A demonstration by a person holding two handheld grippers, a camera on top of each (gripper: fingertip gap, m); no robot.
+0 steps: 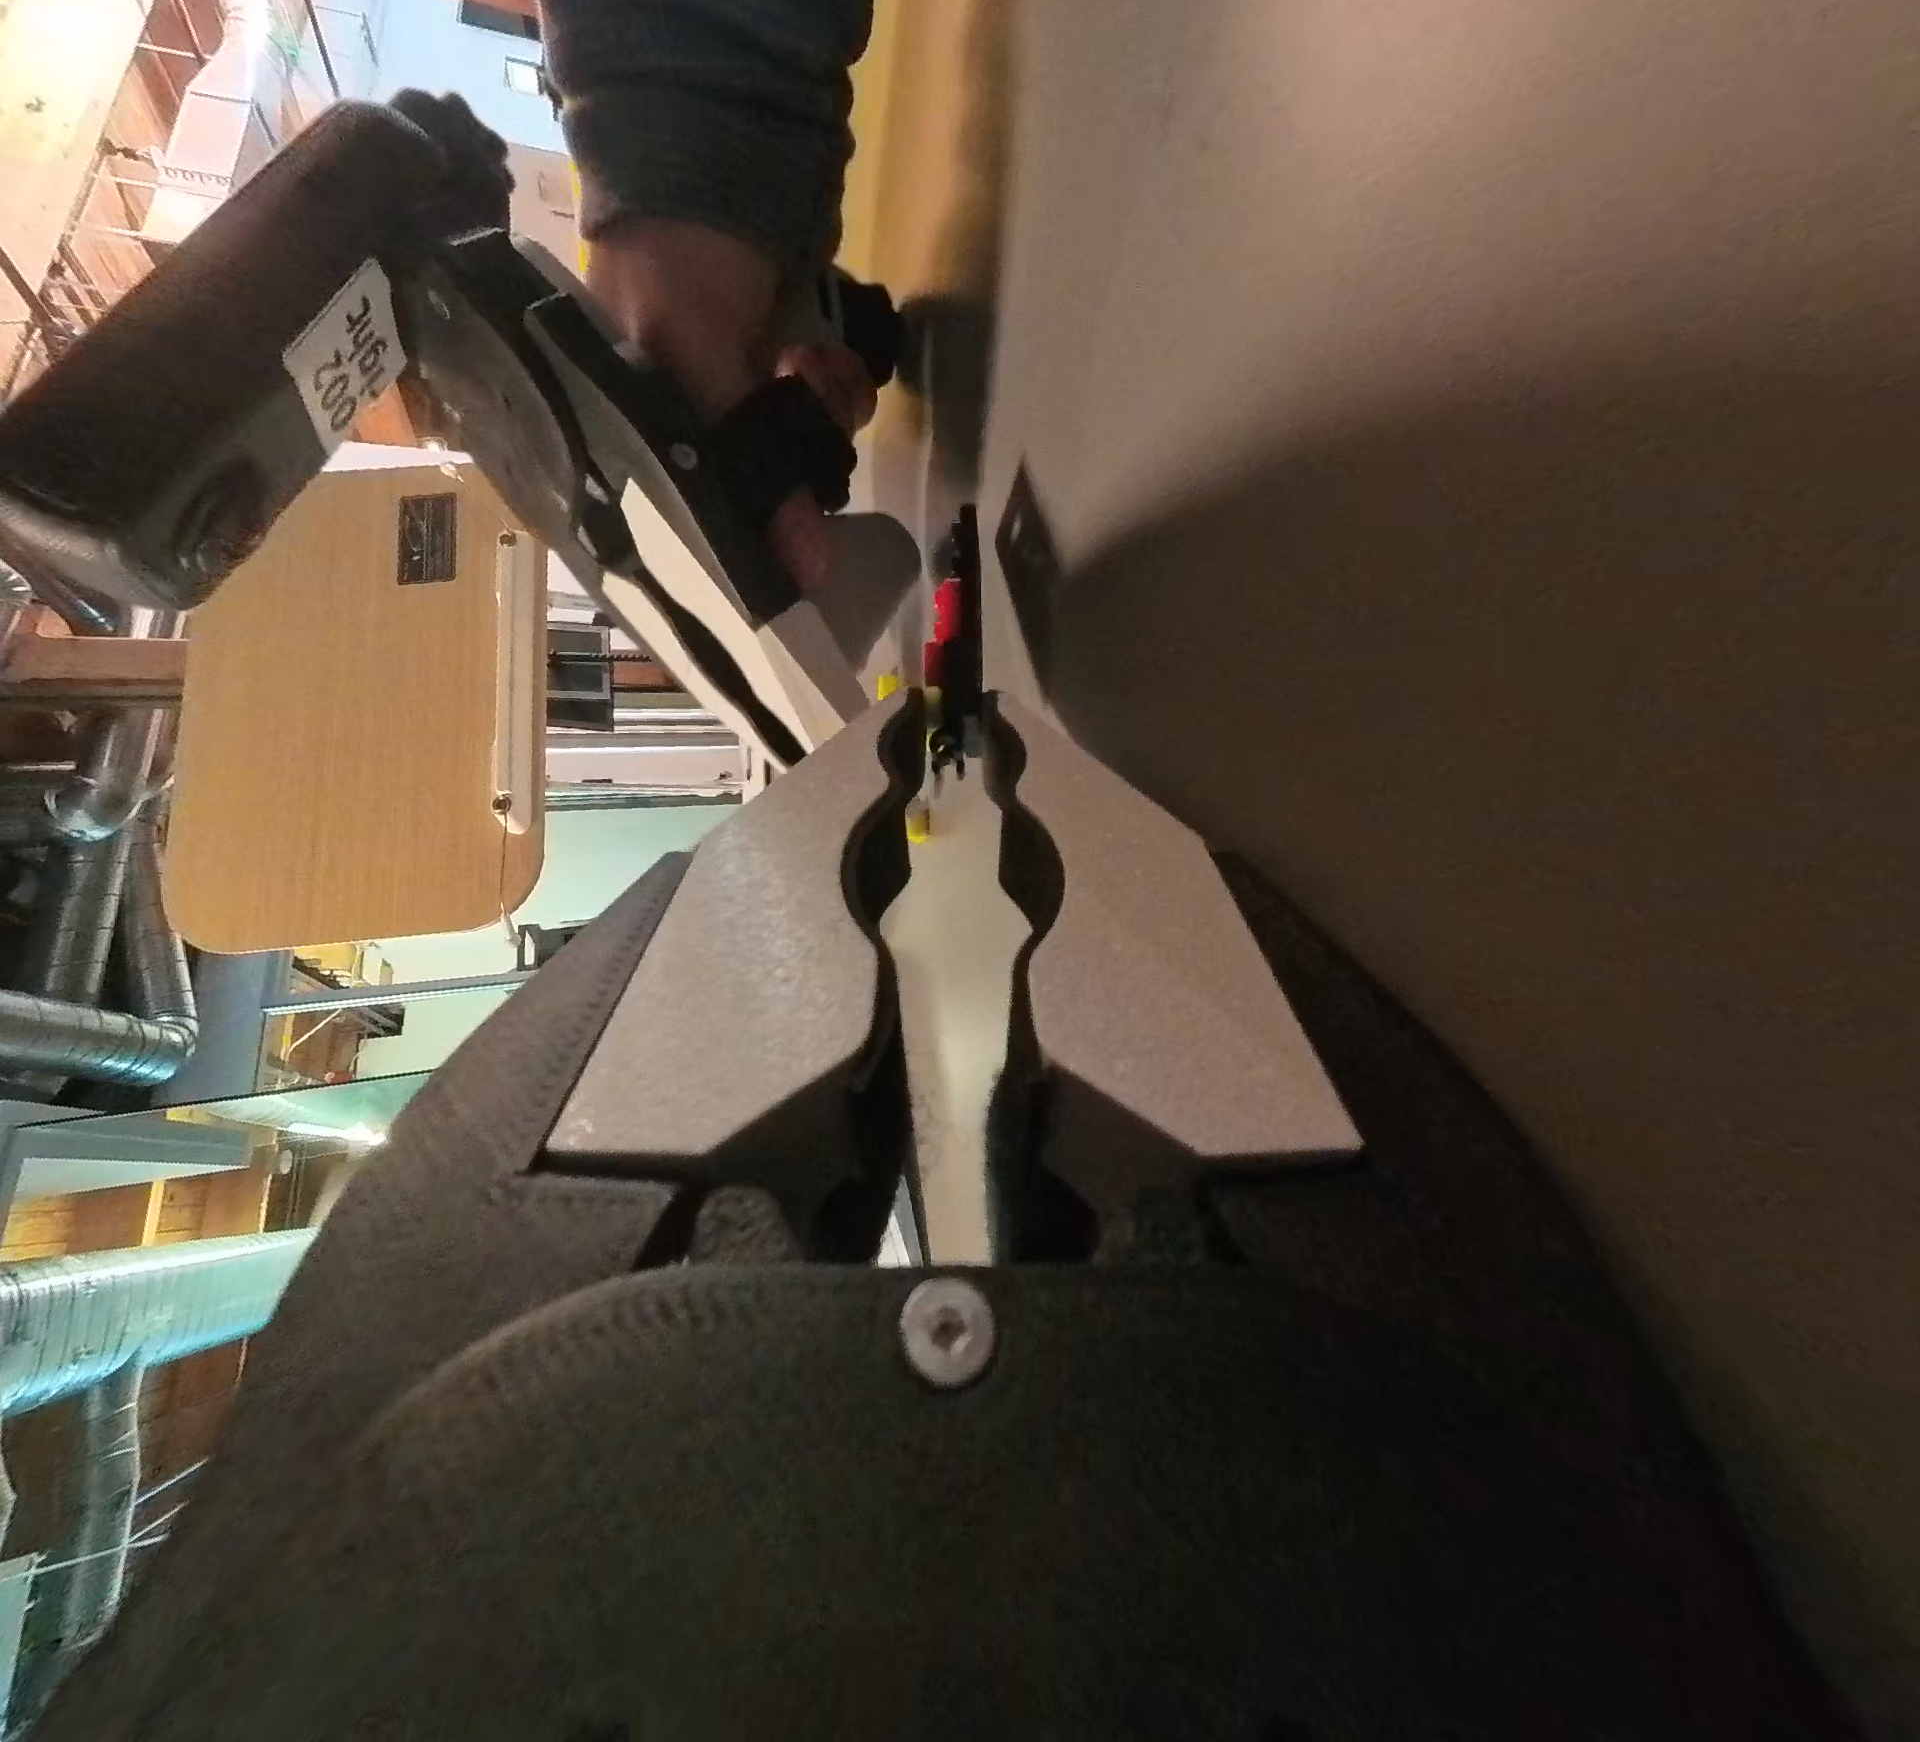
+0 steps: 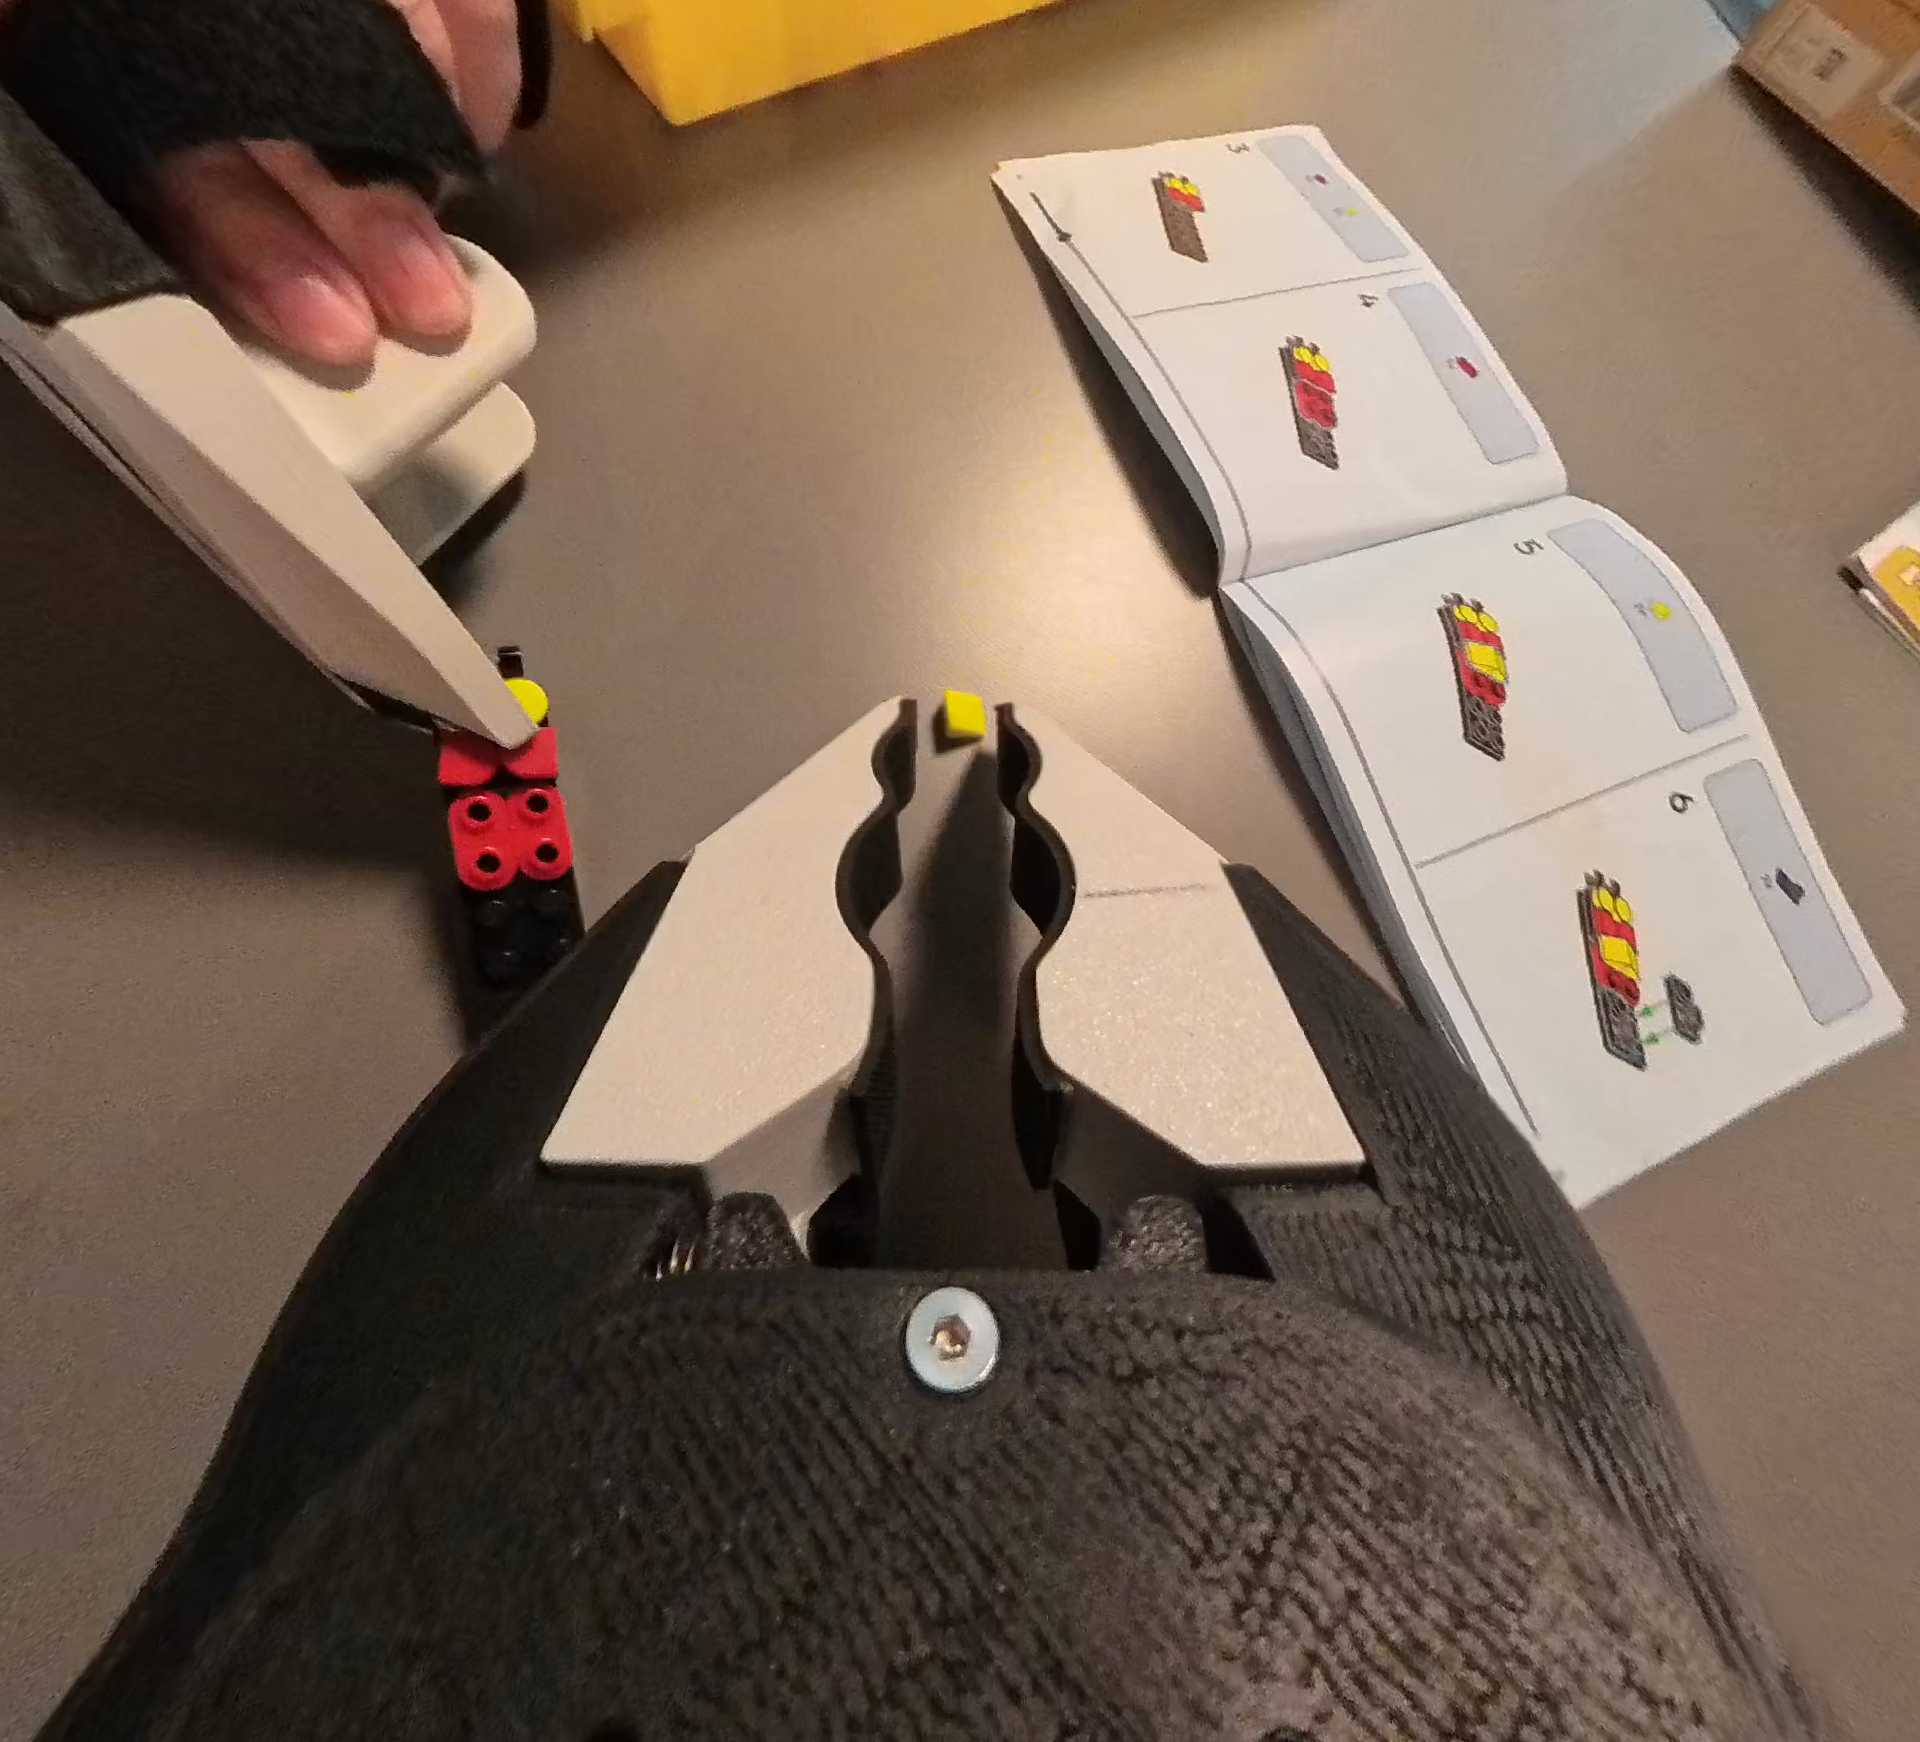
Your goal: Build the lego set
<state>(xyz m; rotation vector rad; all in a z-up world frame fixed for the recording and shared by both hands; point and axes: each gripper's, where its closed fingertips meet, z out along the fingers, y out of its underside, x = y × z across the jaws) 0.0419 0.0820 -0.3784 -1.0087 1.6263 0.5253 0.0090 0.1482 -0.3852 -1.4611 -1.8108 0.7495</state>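
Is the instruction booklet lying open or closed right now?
Open. In the right wrist view the instruction booklet lies spread flat on the table, two facing pages of build steps showing, right of the right tool.

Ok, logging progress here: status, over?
Left gripper shut on black plate with red and yellow bricks. Right gripper: jaws flank small yellow square tile, grip unclear. Nothing blocking.
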